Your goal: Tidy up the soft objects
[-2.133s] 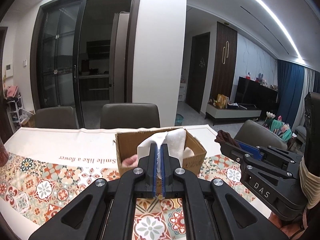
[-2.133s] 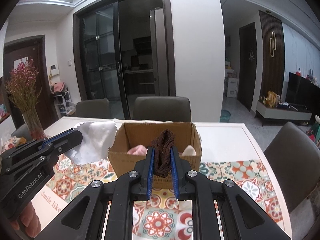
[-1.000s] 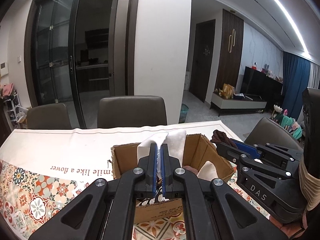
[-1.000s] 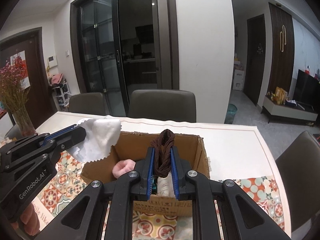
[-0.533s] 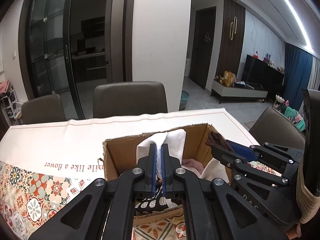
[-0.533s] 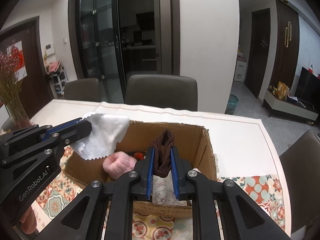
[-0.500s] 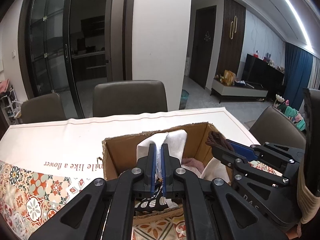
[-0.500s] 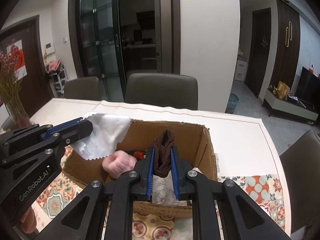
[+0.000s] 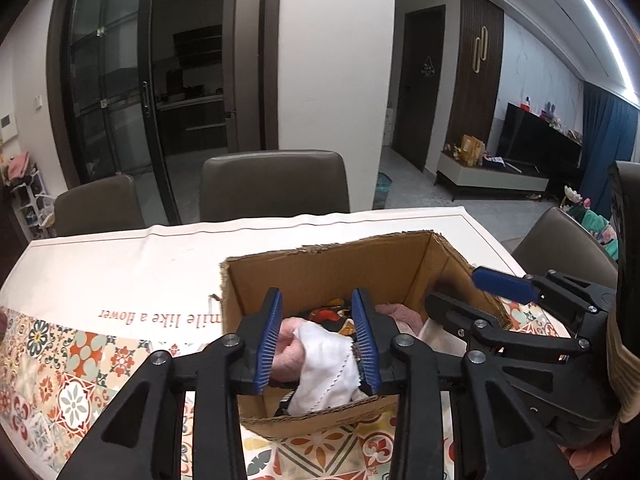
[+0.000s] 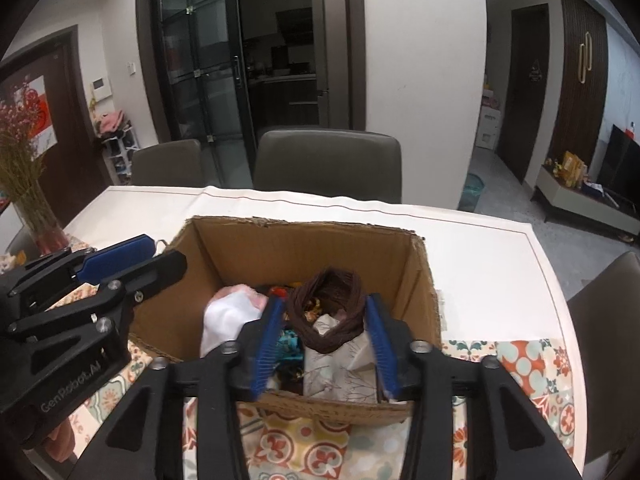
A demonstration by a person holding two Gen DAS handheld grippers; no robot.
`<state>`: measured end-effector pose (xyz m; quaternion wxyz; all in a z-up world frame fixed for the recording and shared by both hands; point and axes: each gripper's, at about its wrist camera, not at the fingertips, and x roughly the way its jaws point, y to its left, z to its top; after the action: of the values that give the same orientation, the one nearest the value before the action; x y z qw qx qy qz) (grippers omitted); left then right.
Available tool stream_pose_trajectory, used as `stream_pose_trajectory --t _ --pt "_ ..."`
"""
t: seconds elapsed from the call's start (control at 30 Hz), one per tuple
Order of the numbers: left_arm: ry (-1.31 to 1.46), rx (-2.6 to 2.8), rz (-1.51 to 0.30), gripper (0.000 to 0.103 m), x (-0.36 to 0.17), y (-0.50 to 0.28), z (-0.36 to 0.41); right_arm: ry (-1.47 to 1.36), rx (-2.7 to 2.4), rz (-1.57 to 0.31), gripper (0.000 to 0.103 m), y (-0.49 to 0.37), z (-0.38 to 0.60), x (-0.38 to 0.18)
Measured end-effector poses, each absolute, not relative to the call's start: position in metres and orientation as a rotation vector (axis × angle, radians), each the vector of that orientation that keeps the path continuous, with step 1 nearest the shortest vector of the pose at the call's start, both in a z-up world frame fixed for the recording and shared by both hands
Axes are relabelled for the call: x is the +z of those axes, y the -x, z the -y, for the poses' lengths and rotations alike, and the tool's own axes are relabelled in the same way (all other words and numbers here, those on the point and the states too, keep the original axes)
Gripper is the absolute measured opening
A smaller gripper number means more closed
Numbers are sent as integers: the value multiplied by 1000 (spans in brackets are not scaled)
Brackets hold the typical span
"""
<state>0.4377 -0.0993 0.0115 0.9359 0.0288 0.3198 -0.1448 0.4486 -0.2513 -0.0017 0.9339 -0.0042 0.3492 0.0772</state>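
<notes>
A brown cardboard box (image 9: 316, 270) (image 10: 256, 248) stands on the patterned tablecloth. My left gripper (image 9: 318, 342) is open above its left part; a white cloth (image 9: 326, 368) (image 10: 228, 316) lies loose below it on a pink soft item (image 9: 286, 354). My right gripper (image 10: 326, 344) is open above the box's right part; a dark brown yarn coil (image 10: 326, 312) lies between its fingers on a pale printed cloth (image 10: 332, 368). Each gripper shows in the other's view: the right one (image 9: 476, 300) and the left one (image 10: 132, 266).
The table (image 10: 480, 264) has a white cloth and tiled-pattern mat (image 9: 72, 360). Grey chairs (image 9: 274, 184) stand behind it and one at the right (image 10: 608, 304). A vase of dried flowers (image 10: 28, 184) stands at the table's left.
Both grippers opened over the box. The white cloth dropped from the left gripper into the box, and the brown yarn coil left the right gripper's grasp and rests inside.
</notes>
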Motion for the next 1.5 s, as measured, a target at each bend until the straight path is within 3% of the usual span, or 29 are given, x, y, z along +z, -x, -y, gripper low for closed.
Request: stream_pose_trajectory --t 0.4,0.87,1.0,1.5 --pt "-77 -209 -612 46 23 -416 84 12 102 -684 55 -432 248 12" --pt "-90 -189 -514 55 49 -338 71 -20 46 -591 56 -343 250 43" --pt "-81 -191 -496 58 55 -312 65 -32 31 -559 66 -312 249 50" --pt "-93 -195 -441 71 61 -218 57 -45 -29 -499 73 -213 250 56"
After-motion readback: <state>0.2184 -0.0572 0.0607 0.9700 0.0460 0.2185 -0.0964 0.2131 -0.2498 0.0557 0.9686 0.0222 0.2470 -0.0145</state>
